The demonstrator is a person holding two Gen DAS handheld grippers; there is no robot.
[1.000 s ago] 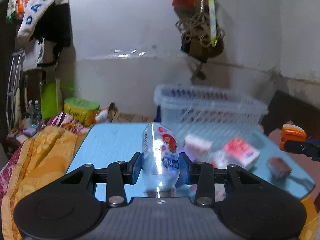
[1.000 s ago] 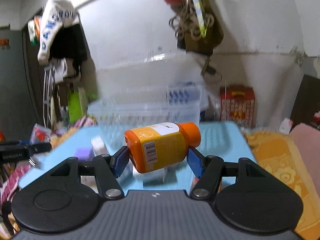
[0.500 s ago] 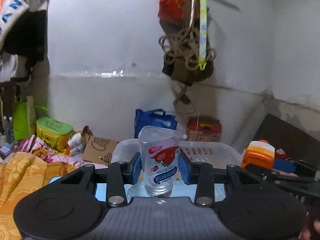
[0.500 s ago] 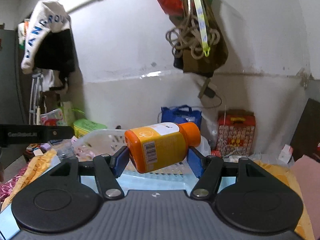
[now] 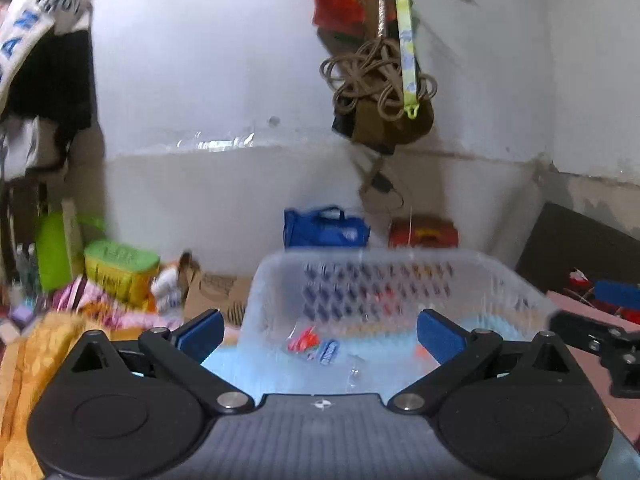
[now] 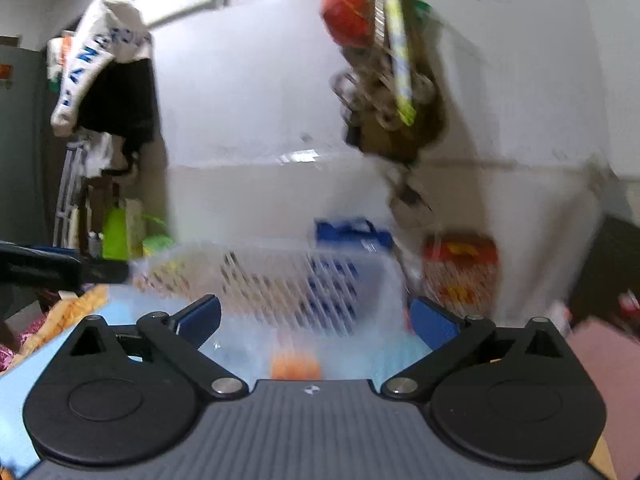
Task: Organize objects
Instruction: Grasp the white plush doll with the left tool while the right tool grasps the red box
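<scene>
We held both grippers, left (image 5: 320, 336) and right (image 6: 314, 320), spread wide (nothing pinched) over the clear basket (image 5: 400, 264).

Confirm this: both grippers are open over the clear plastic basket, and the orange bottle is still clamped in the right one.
Not quite. The right wrist view shows the right gripper open with nothing between its fingers; the orange bottle lies blurred below in the clear plastic basket. The left gripper is open too.
</scene>
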